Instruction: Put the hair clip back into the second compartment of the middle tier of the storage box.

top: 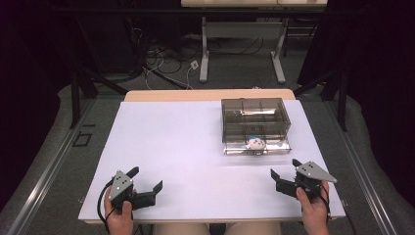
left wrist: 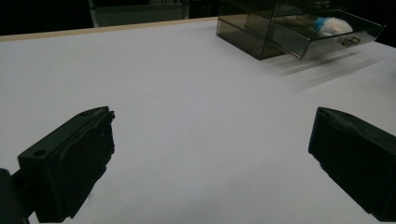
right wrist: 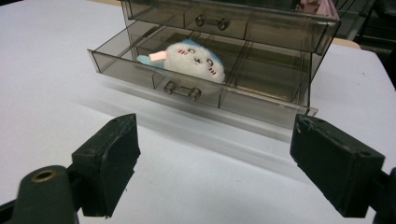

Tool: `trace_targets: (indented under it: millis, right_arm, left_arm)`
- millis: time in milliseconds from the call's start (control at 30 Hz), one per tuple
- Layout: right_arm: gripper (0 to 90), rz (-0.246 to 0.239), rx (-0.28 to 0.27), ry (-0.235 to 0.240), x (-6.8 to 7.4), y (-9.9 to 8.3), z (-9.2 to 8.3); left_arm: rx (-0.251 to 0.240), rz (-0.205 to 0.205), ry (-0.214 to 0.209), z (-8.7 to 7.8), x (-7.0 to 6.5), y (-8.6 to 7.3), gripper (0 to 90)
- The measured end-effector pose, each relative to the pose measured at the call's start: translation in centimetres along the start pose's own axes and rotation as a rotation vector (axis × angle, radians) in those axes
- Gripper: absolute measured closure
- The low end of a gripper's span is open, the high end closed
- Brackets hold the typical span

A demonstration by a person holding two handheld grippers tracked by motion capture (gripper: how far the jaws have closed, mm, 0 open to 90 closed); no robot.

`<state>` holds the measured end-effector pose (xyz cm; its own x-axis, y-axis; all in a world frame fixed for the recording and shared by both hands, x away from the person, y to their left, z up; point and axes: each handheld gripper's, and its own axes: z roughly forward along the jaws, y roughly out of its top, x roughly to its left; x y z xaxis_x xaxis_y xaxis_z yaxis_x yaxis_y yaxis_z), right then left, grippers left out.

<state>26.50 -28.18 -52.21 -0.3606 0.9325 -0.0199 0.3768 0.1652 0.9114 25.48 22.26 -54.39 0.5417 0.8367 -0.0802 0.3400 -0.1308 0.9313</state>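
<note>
A tangle of cables (top: 161, 61) lay on the floor at the upper middle of the frame, beside the grey legs of another table (top: 204, 54).

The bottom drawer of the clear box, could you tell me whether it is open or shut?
Open. The bottom drawer sticks out past the box front, and the plush toy lies in it uncovered.

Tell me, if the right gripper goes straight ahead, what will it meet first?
Probably the open drawer front with its handle; the right gripper points at it over bare table. The toy lies behind.
</note>
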Motion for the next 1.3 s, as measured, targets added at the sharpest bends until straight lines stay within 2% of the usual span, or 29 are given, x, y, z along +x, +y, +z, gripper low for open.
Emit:
trace_targets:
  millis: [367, 567, 1300]
  right_arm:
    - [15.2, 0.021, 0.005, 0.009, 0.2, -1.2, 0.1]
    - [15.2, 0.016, 0.003, 0.023, 0.5, -1.9, 0.1]
    - [15.2, 0.005, 0.011, 0.068, 1.6, -2.0, 0.6]
  left_arm:
    - [0.001, 0.000, 0.001, 0.0, 0.0, 0.0, 0.2]
    - [0.001, -0.005, -0.001, 0.1, -0.1, 0.0, 0.2]
    - [0.002, 0.000, -0.002, 0.1, -0.1, 0.0, 0.3]
